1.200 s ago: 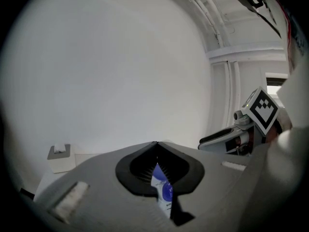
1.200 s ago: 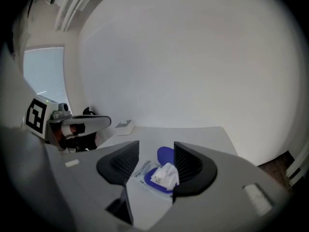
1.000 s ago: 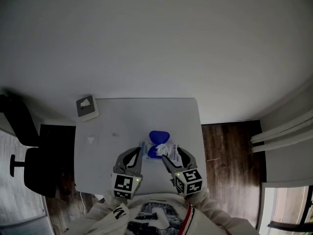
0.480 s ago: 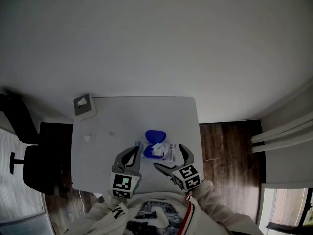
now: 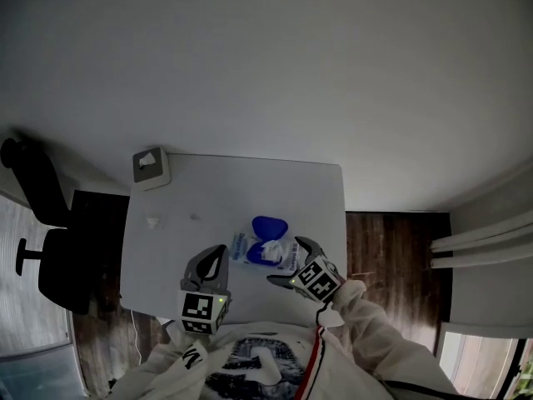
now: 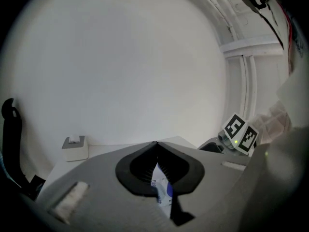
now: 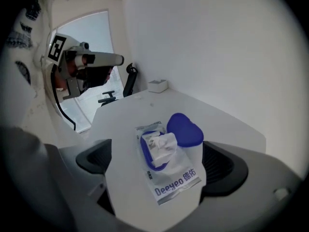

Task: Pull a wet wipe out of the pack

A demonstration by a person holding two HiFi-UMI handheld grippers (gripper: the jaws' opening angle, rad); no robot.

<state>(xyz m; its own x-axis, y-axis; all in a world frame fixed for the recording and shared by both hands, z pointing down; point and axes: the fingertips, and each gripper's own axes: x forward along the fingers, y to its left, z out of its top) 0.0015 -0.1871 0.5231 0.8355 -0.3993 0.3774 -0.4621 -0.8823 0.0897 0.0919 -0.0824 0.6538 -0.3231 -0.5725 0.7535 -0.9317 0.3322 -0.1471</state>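
The wet wipe pack [image 5: 265, 252] lies flat on the white table [image 5: 308, 190], its blue lid [image 5: 269, 226] flipped open. A crumpled tuft of wipe [image 7: 161, 146] sticks up from the opening of the pack [image 7: 169, 170], beside the lid [image 7: 185, 129]. My right gripper [image 5: 285, 261] hovers just over the pack's near end, open wide. In the right gripper view its jaws [image 7: 159, 163] stand either side of the pack without touching it. My left gripper [image 5: 218, 252] is shut, just left of the pack. Through its fingers [image 6: 155, 144] a strip of the pack [image 6: 162, 190] shows.
A small grey and white box [image 5: 151, 167] sits at the table's back left corner. Two tiny scraps [image 5: 152, 222] lie near it. A black office chair [image 5: 37, 248] stands left of the table, and wooden floor [image 5: 391, 248] lies to the right.
My right gripper has let go of the wipe tuft, opened wide, rolled and sunk toward the table. The left gripper has stayed about where it was, beside the pack.
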